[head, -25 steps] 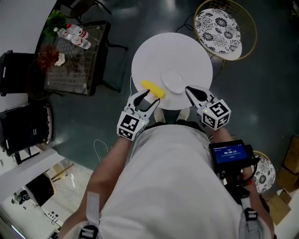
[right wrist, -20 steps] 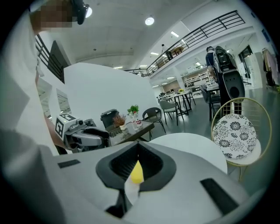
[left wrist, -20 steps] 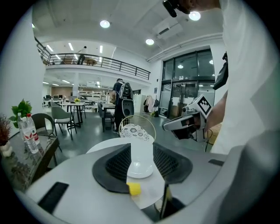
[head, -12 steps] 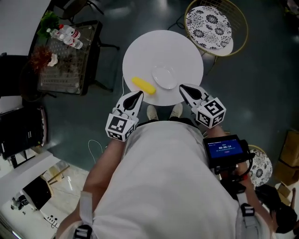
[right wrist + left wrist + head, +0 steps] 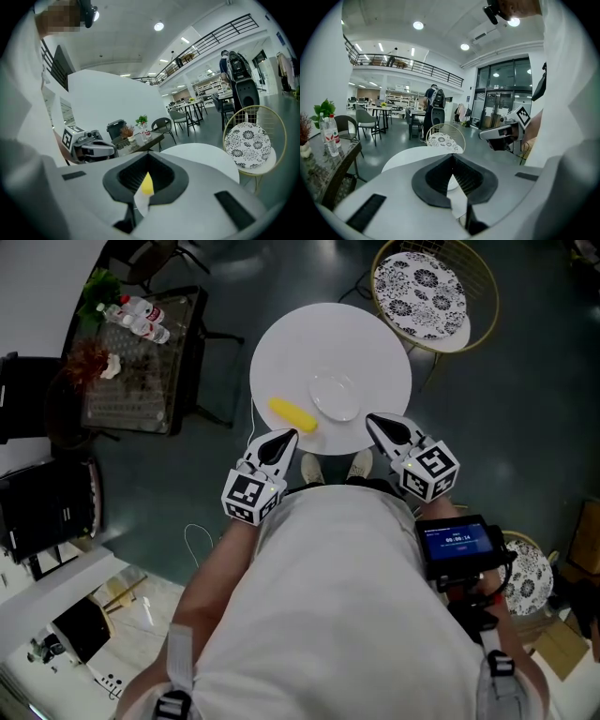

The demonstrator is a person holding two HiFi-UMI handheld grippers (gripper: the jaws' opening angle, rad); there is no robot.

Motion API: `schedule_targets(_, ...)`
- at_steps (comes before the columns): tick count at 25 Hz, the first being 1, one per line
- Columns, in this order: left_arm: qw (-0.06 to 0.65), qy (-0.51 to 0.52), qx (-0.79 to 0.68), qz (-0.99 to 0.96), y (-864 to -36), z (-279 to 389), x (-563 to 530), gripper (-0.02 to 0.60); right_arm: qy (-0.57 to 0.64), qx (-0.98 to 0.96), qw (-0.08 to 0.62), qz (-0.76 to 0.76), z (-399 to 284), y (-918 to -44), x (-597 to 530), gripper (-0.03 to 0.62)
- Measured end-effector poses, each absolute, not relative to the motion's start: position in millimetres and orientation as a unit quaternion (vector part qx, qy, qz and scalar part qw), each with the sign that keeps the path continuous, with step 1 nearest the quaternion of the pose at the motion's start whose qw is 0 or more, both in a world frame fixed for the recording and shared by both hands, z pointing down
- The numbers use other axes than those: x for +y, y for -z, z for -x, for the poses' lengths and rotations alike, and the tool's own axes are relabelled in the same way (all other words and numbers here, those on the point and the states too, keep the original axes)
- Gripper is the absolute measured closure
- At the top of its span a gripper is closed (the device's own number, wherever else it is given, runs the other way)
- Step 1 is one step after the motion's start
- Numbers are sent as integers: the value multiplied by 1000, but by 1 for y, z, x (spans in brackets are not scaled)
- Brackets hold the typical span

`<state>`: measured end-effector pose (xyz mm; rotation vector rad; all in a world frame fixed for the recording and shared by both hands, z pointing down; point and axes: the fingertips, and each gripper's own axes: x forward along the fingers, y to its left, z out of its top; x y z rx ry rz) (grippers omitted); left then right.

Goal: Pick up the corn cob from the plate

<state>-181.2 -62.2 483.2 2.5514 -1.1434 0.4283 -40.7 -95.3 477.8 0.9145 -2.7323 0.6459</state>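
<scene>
A yellow corn cob [image 5: 292,415] lies on the round white table [image 5: 375,343], just left of a small white plate [image 5: 336,396] and off it. My left gripper [image 5: 289,435] is shut on nothing at the table's near-left edge, its tip a little short of the cob. My right gripper [image 5: 372,419] is also shut, at the near-right edge close to the plate. In the right gripper view the cob [image 5: 147,183] shows through the gap below the shut jaws, with the left gripper [image 5: 91,146] off to the left. The left gripper view shows the right gripper [image 5: 501,133].
A gold wire chair with a patterned cushion [image 5: 427,287] stands beyond the table at the right. A glass side table [image 5: 131,352] with bottles and plants is at the left. A second patterned stool [image 5: 525,582] is at the lower right, behind the person.
The left gripper's jaws, open a second ago, have shut on nothing. Both grippers stay at the table's near edge; the corn cob has not moved.
</scene>
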Motion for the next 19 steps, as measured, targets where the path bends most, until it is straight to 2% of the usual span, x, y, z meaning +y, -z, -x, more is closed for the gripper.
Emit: schedule_targets(19, 157, -175, -378, -896, -497, 176, -68, 574, -222, -919, 93, -311, 38, -480, -101, 587)
